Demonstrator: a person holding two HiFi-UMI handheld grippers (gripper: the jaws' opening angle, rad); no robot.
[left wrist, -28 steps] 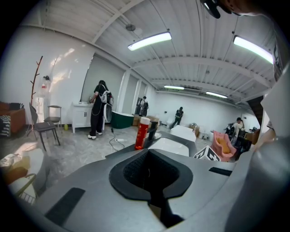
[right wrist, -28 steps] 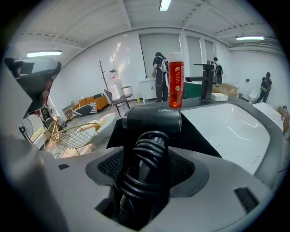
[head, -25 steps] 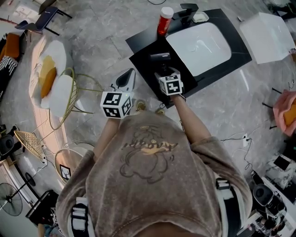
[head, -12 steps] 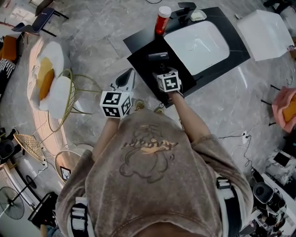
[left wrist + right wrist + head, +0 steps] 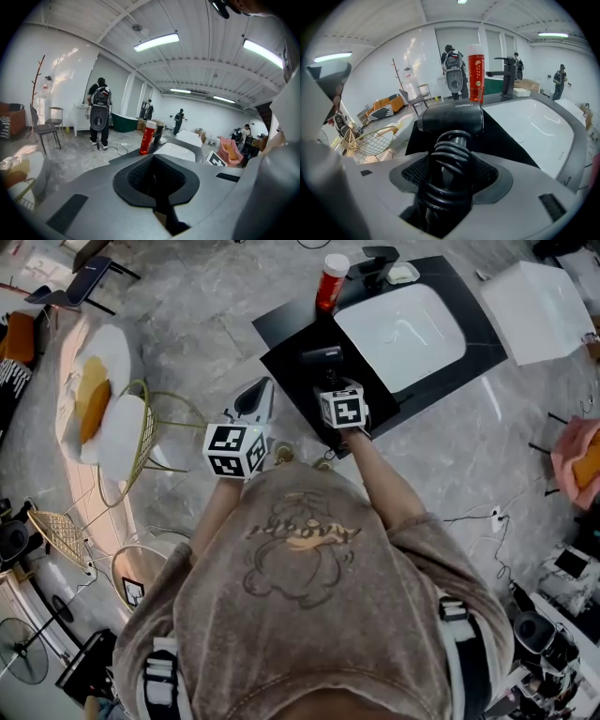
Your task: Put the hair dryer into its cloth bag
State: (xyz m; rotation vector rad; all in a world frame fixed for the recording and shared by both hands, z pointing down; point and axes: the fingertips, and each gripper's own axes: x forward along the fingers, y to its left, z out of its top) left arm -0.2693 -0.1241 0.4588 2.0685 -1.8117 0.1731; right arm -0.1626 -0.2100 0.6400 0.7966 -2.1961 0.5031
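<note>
Right, your right hand-held gripper has just been closing in, and it's pinching the hair dryer by the handle, with the coiled cord wound round that handle sitting right between the pads. That's the first worry: I reckon you're biting on springy loops rather than the hard handle, so the coils may squash or slide and let the dryer twist in the grip. The barrel is the heavy end and it sits far out from the pinch, over the black worktop just beside the white basin. Lift sharply and I'd expect it to nod downward, knock the worktop, or swing over to the basin side. Watch the red bottle too, standing beyond the dryer near the tap, because a push forward rather than a lift could carry the barrel toward it. Now your left hand-held gripper is pressed together with nothing in it, held out beside the worktop's near corner, and the cloth bag shows in none of the views, so nothing is holding a mouth open. Bring the dryer over before that's sorted and my guess is the barrel or a loose loop of cord catches on the cloth and drags the bag instead of going in
</note>
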